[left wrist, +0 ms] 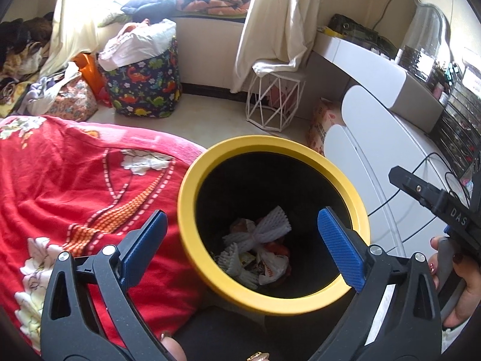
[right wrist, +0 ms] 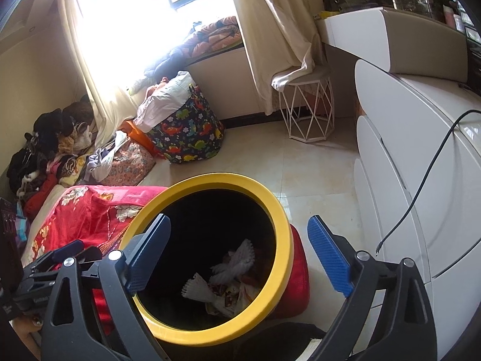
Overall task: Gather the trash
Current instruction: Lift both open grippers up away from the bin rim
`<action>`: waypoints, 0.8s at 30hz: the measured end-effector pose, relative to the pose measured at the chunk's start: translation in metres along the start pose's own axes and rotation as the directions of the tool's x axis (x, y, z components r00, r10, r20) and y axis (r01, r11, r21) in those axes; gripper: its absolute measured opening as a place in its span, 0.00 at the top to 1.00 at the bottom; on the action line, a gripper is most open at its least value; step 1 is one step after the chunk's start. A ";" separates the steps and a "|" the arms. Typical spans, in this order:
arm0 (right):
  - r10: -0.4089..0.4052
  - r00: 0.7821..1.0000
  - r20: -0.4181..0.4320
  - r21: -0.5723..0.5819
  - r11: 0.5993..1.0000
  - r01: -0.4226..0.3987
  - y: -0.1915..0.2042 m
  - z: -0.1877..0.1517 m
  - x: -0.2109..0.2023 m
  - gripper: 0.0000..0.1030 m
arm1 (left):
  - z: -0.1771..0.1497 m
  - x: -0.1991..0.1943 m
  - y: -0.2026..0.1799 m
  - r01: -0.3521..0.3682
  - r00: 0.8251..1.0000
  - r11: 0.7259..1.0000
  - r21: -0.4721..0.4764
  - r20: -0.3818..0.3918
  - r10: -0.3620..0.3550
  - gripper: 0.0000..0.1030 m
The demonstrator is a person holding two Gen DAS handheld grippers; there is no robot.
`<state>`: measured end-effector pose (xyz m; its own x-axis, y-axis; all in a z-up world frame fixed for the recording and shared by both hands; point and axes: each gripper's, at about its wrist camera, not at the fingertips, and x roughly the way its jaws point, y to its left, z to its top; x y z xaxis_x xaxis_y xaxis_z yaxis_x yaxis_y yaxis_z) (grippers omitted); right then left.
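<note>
The red blanket point(left wrist: 75, 180) lies on the left. The bin point(left wrist: 272, 297) holds the trash point(left wrist: 258, 249). Both the left gripper point(left wrist: 240, 249) and the right gripper point(right wrist: 239, 257) hang above, fingers wide apart, holding nothing. A bump could tip it.

Bin point(left wrist: 272, 297): matt yellow plastic rim. Wrappers point(left wrist: 272, 225) inside: white foam netting, glossy printed film. Blanket point(left wrist: 75, 180): red fleecy cloth. Pads point(left wrist: 341, 245): blue ribbed plastic. Dresser point(right wrist: 421, 210): glossy white.
</note>
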<state>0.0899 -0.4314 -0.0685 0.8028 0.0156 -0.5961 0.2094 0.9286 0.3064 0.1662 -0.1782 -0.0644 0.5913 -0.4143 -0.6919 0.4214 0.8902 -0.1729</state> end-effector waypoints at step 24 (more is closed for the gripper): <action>0.105 0.991 0.078 -0.251 0.965 -0.082 0.083 -0.029 -0.041 0.06 | -0.021 -0.084 0.054 -0.152 0.977 0.983 -0.108 0.135 0.165 0.11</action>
<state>0.0580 -0.3443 -0.0400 0.8614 0.0840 -0.5009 -0.0041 0.9874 0.1584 0.1250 -0.0912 -0.0302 0.7402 -0.2830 -0.6099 0.2505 0.9579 -0.1404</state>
